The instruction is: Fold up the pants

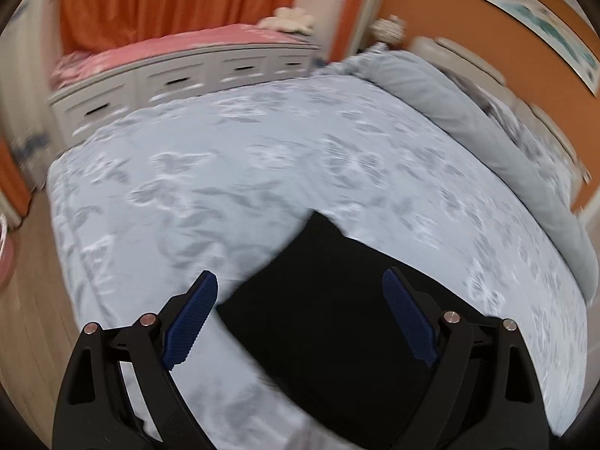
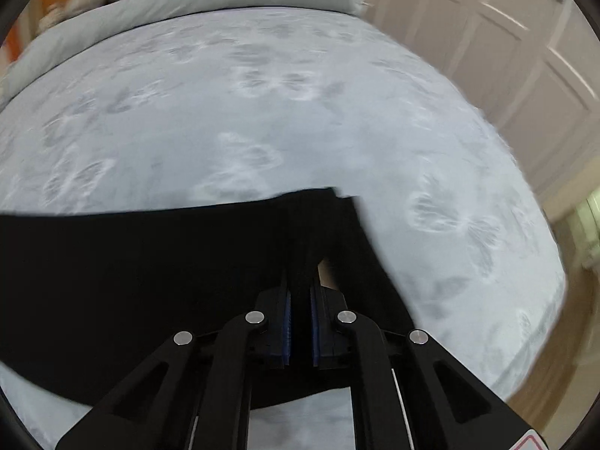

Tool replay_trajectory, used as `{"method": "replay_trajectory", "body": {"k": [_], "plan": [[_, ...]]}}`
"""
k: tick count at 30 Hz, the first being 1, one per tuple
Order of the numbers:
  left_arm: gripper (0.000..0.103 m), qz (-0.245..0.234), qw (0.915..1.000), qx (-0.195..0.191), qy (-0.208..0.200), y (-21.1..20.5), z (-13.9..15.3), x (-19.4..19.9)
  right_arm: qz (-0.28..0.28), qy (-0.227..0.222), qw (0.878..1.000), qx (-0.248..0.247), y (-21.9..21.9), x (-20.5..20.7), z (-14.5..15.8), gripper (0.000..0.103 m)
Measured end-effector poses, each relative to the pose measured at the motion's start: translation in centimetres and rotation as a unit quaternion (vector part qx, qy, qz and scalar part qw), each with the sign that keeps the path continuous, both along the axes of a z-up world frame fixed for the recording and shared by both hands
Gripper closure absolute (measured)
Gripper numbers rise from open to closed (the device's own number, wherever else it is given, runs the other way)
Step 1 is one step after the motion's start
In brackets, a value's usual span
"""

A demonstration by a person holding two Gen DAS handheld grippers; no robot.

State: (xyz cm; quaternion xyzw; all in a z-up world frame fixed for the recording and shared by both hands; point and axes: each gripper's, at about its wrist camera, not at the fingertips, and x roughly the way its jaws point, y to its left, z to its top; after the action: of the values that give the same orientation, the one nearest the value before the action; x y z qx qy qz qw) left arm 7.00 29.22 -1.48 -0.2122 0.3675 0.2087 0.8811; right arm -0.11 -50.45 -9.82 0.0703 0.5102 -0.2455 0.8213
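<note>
Black pants lie on a pale blue bedspread, folded into a dark block. In the left wrist view my left gripper is open, its blue pads spread wide to either side above the pants' near end, holding nothing. In the right wrist view the pants stretch left across the bedspread. My right gripper is shut on the pants' edge, black cloth pinched between its pads, near the pants' right end.
A rolled grey duvet lies along the far side of the bed. White drawers with a pink top stand beyond the bed. Wooden floor lies left of the bed; white panelled doors are at right.
</note>
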Motion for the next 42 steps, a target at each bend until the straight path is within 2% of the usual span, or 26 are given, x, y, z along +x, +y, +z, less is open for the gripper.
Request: {"method": "replay_trajectory", "body": {"k": [1,3,5,6,7,8,10,12,13,14,15,17,19,20,23,25,27,28,29,30,31,32,34,36,40,42], "plan": [[0.015,0.013,0.9999,-0.005,0.008,1.3,-0.3,-0.4,-0.015,0.002,0.999,0.029,-1.3,-0.1,-0.8,0.096],[0.015,0.022,0.9992,-0.02,0.027,3.2,-1.3,-0.5,-0.035,-0.016,0.998,0.045,-1.9,-0.4,-1.0,0.094],[0.015,0.023,0.997,-0.053,0.051,5.0,-2.8,-0.5,-0.057,-0.031,0.998,0.012,-0.4,-0.3,1.1,0.063],[0.015,0.022,0.9958,-0.066,0.058,5.4,-3.4,-0.6,-0.06,-0.045,0.997,-0.001,0.5,-0.3,2.2,0.051],[0.015,0.018,0.9936,-0.087,0.07,5.8,-4.3,-0.5,-0.057,-0.072,0.996,-0.005,1.7,-0.5,3.5,0.031],[0.015,0.012,0.9918,-0.101,0.078,5.9,-5.0,-0.4,-0.052,-0.095,0.994,-0.006,2.7,-0.5,4.6,0.022],[0.016,0.003,0.9861,-0.135,0.097,6.0,-6.5,-0.2,-0.037,-0.127,0.991,-0.008,5.4,-0.2,6.4,0.021],[0.034,-0.008,0.9788,-0.175,0.106,5.7,-7.9,0.1,-0.021,-0.133,0.991,0.002,7.5,0.7,6.8,0.021],[0.05,-0.019,0.975,-0.191,0.113,5.5,-8.6,0.4,-0.014,-0.134,0.991,0.008,8.1,1.0,6.8,0.021],[0.073,-0.023,0.973,-0.199,0.115,5.2,-9.0,0.5,-0.003,-0.134,0.991,0.017,8.9,1.4,6.7,0.021],[0.079,-0.019,0.9749,-0.187,0.119,4.8,-9.0,0.4,0.013,-0.132,0.991,0.024,10.0,2.0,6.6,0.021],[0.092,-0.031,0.9802,-0.172,0.094,4.1,-7.9,-0.2,0.026,-0.128,0.991,0.024,11.0,2.5,6.6,0.021],[0.093,-0.054,0.9866,-0.14,0.064,2.9,-6.0,-1.2,0.035,-0.132,0.99,0.02,11.7,2.5,6.8,0.021],[0.095,-0.055,0.9872,-0.134,0.067,2.8,-5.9,-1.5,0.036,-0.131,0.991,0.018,11.7,2.5,6.8,0.021],[0.095,-0.002,0.9737,-0.184,0.135,4.5,-9.1,-2.3,0.017,-0.11,0.994,0.01,10.3,2.0,6.1,0.021],[0.095,0.03,0.9706,-0.196,0.137,5.4,-9.3,-2.8,-0.02,-0.098,0.995,0.008,7.7,0.7,5.7,0.021],[0.09,0.045,0.9794,-0.166,0.106,5.7,-7.3,-3.3,-0.071,-0.102,0.992,0.022,4.2,-2.0,5.5,0.021],[0.083,0.053,0.9861,-0.131,0.088,5.4,-5.9,-3.5,-0.087,-0.105,0.99,0.028,2.9,-3.0,5.4,0.021],[0.071,0.06,0.9917,-0.091,0.068,4.7,-4.2,-3.6,-0.114,-0.106,0.987,0.036,1.0,-4.7,5.1,0.021],[0.064,0.061,0.9938,-0.073,0.058,4.3,-3.5,-3.7,-0.129,-0.104,0.985,0.042,0.0,-5.7,4.8,0.021],[0.052,0.057,0.9965,-0.045,0.041,3.2,-2.2,-3.6,-0.143,-0.099,0.983,0.05,-1.0,-6.8,4.2,0.021],[0.048,0.047,0.9982,-0.025,0.028,1.9,-1.4,-3.3,-0.153,-0.092,0.982,0.067,-2.1,-8.0,3.4,0.021],[0.045,0.023,0.9996,0.006,0.018,-0.2,-0.4,-2.3,-0.157,-0.081,0.98,0.093,-3.1,-9.2,2.1,0.021],[0.035,-0.007,0.9994,0.032,0.014,-3.1,0.1,-1.1,-0.15,-0.076,0.981,0.102,-3.3,-9.4,1.4,0.021],[0.03,-0.082,0.9949,0.057,0.014,-9.5,0.2,0.7,-0.119,-0.05,0.988,0.087,-3.0,-8.3,0.1,0.023],[0.028,-0.104,0.9919,0.071,0.013,-12.2,0.1,1.0,-0.109,-0.03,0.989,0.099,-3.2,-7.7,-1.1,0.045]]}}
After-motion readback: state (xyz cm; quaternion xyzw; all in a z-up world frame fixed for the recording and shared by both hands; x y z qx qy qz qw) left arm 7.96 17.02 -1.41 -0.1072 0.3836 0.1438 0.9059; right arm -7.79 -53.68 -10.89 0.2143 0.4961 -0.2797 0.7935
